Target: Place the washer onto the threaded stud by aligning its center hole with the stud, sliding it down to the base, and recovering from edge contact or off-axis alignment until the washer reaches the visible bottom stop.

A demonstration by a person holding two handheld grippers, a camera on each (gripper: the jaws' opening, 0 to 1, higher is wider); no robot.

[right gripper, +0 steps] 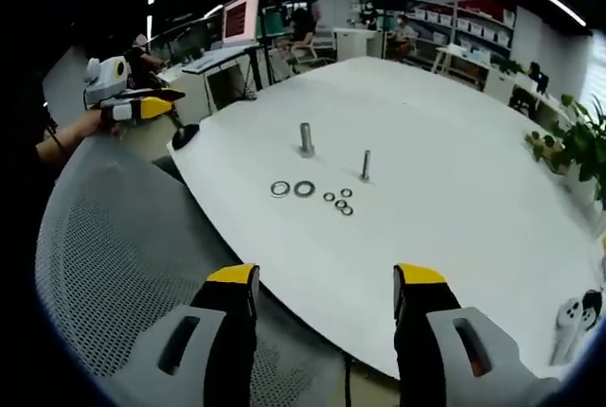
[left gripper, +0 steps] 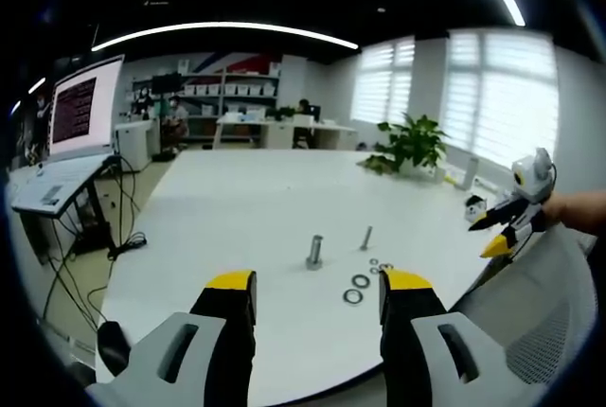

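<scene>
In the left gripper view, the left gripper [left gripper: 317,293] is seen nearest, its two yellow-tipped jaws held wide apart with nothing between them, poised over the near edge of a white table [left gripper: 237,208]. Just beyond the jaws, two large washers [left gripper: 357,288] are laid flat side by side on the table, with a cluster of small washers [left gripper: 381,265] just past them. A thick threaded stud [left gripper: 314,251] is stood upright a little farther on, and a thin stud [left gripper: 366,237] is set upright near it; neither is touched by any washer. At the right edge the right gripper [left gripper: 497,232] is held in a hand [left gripper: 578,210] above a grey mesh chair back [left gripper: 540,312]. Farther off, a potted plant [left gripper: 412,147] is placed at the far side of the table, and a laptop with a lit screen [left gripper: 83,104] is set on a stand to the left; lines of text are shown on it but cannot be read. Shelves and seated people are made out at the back of the room.

In the right gripper view, the right gripper [right gripper: 327,298] is likewise held open and empty, over the mesh chair back [right gripper: 114,265] and the table's edge [right gripper: 284,265]. The two large washers [right gripper: 292,188], the small washers [right gripper: 339,201], the thick threaded stud [right gripper: 306,139] and the thin stud [right gripper: 365,165] are seen beyond. The left gripper [right gripper: 151,104] is held at the far left, its jaws slightly parted. No brand or label can be read.
</scene>
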